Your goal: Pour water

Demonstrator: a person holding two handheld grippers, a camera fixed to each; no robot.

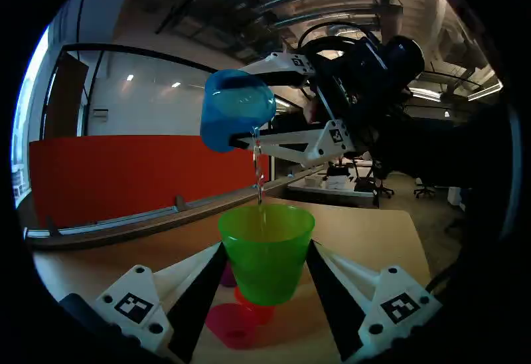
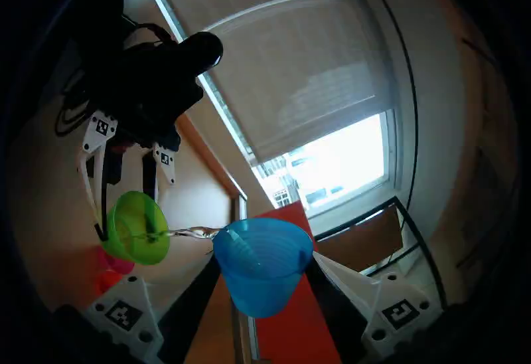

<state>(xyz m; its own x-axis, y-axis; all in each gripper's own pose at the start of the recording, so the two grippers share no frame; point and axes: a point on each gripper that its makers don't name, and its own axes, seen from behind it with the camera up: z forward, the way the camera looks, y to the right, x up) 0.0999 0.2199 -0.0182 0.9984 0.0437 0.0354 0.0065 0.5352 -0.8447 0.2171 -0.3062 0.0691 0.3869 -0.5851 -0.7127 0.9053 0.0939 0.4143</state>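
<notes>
Green cup (image 1: 265, 264) sits nearest, upright between the fingers (image 1: 199, 284) of my left gripper (image 1: 265, 248). Both pads press on its wall about midway up, with the jaws closed down to the cup's width. Just beneath it a red cup (image 1: 255, 311) and a pink cup (image 1: 232, 324) stand on the table (image 1: 372, 231); I cannot tell whether the green one touches the red or hangs clear of it. Above its mouth a thin stream of water (image 1: 257, 175) falls from the lip of the blue cup (image 1: 226, 111). That cup is tipped over and clamped across its wall by my right gripper (image 1: 247, 106). In the right gripper view both of that gripper's fingers bear on the blue cup's sides, and the stream runs across to the green rim. I judge both cups to be thin, smooth plastic. They look light when empty and stiff enough to hold, but likely to bow if I squeeze hard. The green one should grow heavier as it fills, and any splash would make its wall slippery. The taper, wider toward the rim, should help stop it sliding down through the pads. Mid-wall, below the rim, seems the right place to hold. Farther off an orange wall (image 1: 133, 171) runs behind the table.
</notes>
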